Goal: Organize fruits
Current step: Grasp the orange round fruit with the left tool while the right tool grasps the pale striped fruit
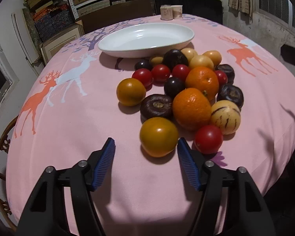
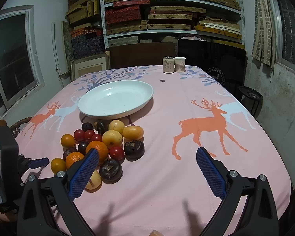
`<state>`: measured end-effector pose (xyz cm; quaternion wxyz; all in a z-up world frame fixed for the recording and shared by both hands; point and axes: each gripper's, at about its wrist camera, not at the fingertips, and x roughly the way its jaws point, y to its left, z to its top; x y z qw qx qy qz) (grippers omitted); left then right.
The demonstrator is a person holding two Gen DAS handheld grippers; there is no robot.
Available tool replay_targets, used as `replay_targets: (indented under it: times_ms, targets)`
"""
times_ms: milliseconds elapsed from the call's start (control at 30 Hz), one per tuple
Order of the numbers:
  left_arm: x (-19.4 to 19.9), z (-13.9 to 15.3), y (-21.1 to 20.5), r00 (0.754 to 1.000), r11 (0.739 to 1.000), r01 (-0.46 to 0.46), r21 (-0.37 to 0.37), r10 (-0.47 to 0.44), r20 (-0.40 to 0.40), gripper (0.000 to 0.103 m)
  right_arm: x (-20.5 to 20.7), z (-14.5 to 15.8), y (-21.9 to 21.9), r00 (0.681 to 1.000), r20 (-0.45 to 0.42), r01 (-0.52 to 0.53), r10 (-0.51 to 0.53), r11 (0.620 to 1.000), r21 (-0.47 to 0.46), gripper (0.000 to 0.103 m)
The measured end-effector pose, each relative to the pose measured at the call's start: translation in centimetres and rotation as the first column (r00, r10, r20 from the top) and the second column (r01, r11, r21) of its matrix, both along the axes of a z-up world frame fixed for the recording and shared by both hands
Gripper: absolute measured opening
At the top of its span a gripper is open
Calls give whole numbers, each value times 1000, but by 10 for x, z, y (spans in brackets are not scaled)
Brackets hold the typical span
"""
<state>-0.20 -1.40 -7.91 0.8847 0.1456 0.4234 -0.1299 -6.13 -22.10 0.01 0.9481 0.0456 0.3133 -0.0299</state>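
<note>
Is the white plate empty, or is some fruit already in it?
Empty: the white plate shows only bare glaze inside; all the fruit lies on the tablecloth beside it.

From your left wrist view, the fruit pile (image 1: 184,96) sits on the table (image 1: 78,137) at one o'clock. The plate (image 1: 145,39) lies behind it at twelve, touching none you can confirm. The can (image 2: 168,64) and cup (image 2: 180,64) stand side by side at the far edge.

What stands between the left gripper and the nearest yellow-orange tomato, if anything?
Nothing visible. The left gripper is open, and the yellow-orange tomato lies just beyond its fingertips with only bare tablecloth before it. A red tomato sits close beside it, near the one fingertip.
</note>
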Motion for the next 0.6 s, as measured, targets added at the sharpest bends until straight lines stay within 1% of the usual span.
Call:
replay_targets:
  times_ms: [67,100,133,167,267,300,367,433,500,533,567,600]
  targets:
    - [2,-1,-1,1000,1000,8,-12,-8,0,60,2,-2,-2,1000,-12,2,-2,1000,8,99]
    - [2,-1,-3,1000,1000,16,-22,-16,-2,52,4,-4,-2,1000,-19,0,0,1000,10,99]
    - [2,-1,-4,1000,999,25,-36,-26,-4,42,5,-5,-2,1000,-24,-1,1,1000,12,99]
    - [1,-2,-6,999,998,38,-51,-38,-6,36,5,-5,-2,1000,-28,-3,3,1000,12,99]
    - [0,-1,-7,999,998,38,-56,-38,6,36,8,-8,-2,999,-47,-12,12,1000,4,99]
    - [-1,0,-6,999,997,39,-71,-38,5,36,9,-9,-2,998,-56,-24,23,1000,-1,98]
    - [-4,5,-1,999,994,34,-100,-32,18,36,12,-15,0,993,-86,-77,75,997,-14,88]
    - [-8,14,6,999,992,16,-121,-10,50,36,15,-25,2,982,-115,-155,153,988,-13,86]
    - [-11,24,14,996,990,-6,-141,19,88,36,17,-36,7,967,-146,-214,208,977,-24,78]
    - [-12,28,17,994,989,-13,-149,28,102,36,20,-42,9,960,-162,-235,230,972,-12,73]
    - [-13,32,19,993,988,-16,-154,33,109,36,22,-46,10,951,-175,-256,255,966,16,70]
    - [-13,33,19,993,988,-18,-152,36,113,36,24,-49,12,942,-184,-277,281,960,49,69]
